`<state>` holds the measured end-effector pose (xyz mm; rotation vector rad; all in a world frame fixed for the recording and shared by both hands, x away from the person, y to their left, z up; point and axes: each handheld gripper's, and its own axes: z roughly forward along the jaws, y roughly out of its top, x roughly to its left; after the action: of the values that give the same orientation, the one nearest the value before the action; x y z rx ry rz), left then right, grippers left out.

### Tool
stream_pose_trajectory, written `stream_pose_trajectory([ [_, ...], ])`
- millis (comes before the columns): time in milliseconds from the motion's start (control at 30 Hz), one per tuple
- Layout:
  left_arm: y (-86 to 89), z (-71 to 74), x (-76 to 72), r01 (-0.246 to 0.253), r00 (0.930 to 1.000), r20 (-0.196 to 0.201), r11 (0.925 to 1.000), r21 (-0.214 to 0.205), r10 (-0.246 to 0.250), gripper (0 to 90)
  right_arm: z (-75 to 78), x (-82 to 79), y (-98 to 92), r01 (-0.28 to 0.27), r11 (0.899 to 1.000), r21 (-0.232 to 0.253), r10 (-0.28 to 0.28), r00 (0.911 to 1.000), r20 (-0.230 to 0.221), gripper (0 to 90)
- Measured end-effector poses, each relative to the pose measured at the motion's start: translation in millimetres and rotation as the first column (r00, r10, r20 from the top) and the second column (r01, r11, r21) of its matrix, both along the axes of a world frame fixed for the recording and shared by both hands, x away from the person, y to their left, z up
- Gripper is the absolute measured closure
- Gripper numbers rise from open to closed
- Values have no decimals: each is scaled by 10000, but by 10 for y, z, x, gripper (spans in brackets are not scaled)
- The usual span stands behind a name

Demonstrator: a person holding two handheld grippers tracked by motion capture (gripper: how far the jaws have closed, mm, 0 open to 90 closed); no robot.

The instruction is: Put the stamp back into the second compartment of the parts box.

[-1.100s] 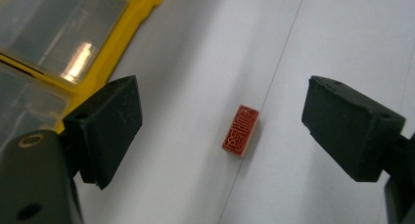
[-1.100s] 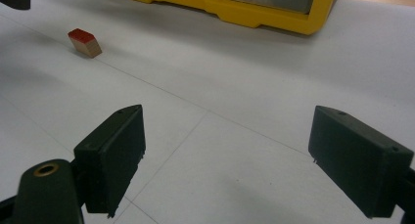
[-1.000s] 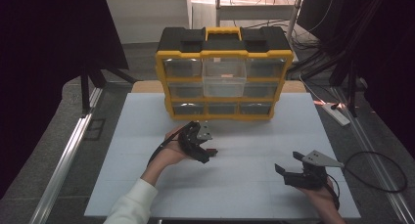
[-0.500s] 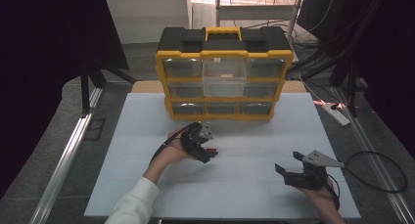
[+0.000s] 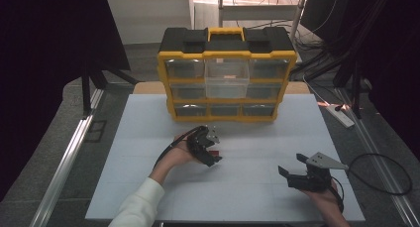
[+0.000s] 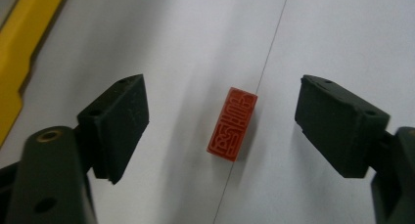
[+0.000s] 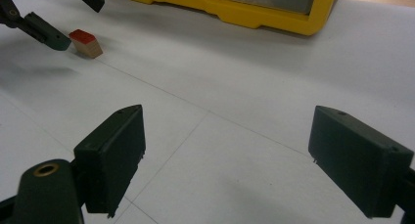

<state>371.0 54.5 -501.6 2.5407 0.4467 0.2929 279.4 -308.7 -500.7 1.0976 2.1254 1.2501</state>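
Observation:
A small red-faced stamp block (image 6: 232,124) lies on the white table mat, its carved red face up. My left gripper (image 6: 224,104) points down over it, open. The jaws stand on either side of the block without touching it, and they have just been closing a little. In the high view the left gripper (image 5: 213,148) sits mid-table in front of the organizer, with the stamp block (image 5: 214,153) under it. My right gripper (image 5: 290,163) rests low at the front right, open and empty. The right gripper view shows the stamp block (image 7: 85,43) far left.
A yellow and black drawer organizer (image 5: 227,73) stands at the back of the white mat (image 5: 257,133); its top middle clear drawer (image 5: 227,79) sticks out. A power strip (image 5: 340,115) and cables lie on the floor at the right.
My left gripper has sunk slightly toward the mat over the stamp block. The right gripper has stayed put.

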Motion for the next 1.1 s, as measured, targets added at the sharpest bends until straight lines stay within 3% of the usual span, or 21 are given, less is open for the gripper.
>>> stream_pose_trajectory([
  [500,-17,-86,32,239,9977,-645,9994,270,-221,399,4,-4,-1,-26,10000,26,26,10000,49,142],
  [733,-26,-87,23,429,9981,-466,9975,567,-403,654,6,-3,-6,6,10000,47,-6,10000,28,142],
  [800,-23,-82,15,351,9983,-471,9986,386,-333,738,6,-3,-8,11,10000,55,-11,10000,25,142],
  [1100,-9,-35,-6,518,9985,-202,9980,368,-510,749,12,-6,-11,12,10000,51,-12,10000,54,142],
])
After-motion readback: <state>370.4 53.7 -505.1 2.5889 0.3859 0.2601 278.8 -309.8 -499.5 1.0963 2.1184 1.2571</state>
